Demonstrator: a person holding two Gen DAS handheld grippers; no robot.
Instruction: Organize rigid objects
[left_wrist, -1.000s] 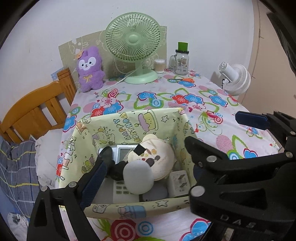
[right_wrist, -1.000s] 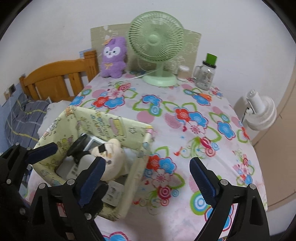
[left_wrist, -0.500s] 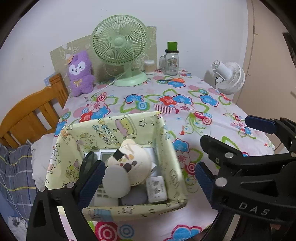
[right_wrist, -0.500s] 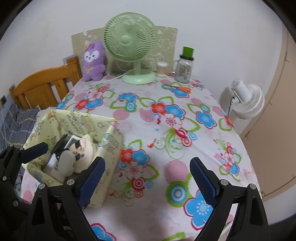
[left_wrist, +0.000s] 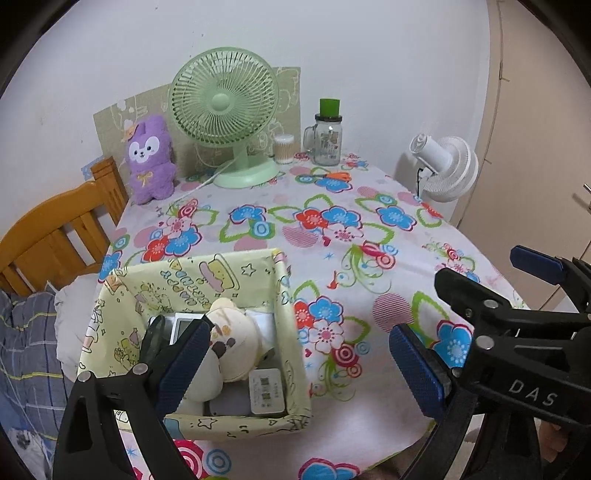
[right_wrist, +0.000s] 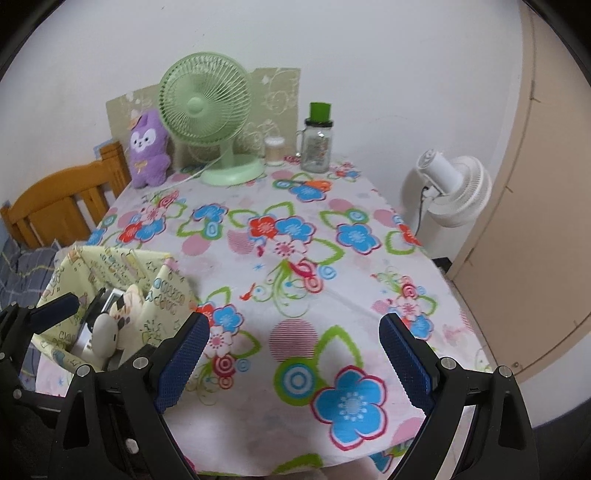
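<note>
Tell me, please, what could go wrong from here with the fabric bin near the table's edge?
1. The bin sits at the table's near-left corner, by the edge; a nudge from either gripper could push it off.
2. Its soft walls already sag, and the plush is piled above the rim, so a bump could spill it.
3. The left gripper hangs over the bin with jaws open; one finger could snag the wall.

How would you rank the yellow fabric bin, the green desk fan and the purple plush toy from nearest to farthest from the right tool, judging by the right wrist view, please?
1. Yellow fabric bin: just left of the right tool.
2. Green desk fan: far end, centre.
3. Purple plush toy: far left corner; too close to the fan to rank firmly.
</note>
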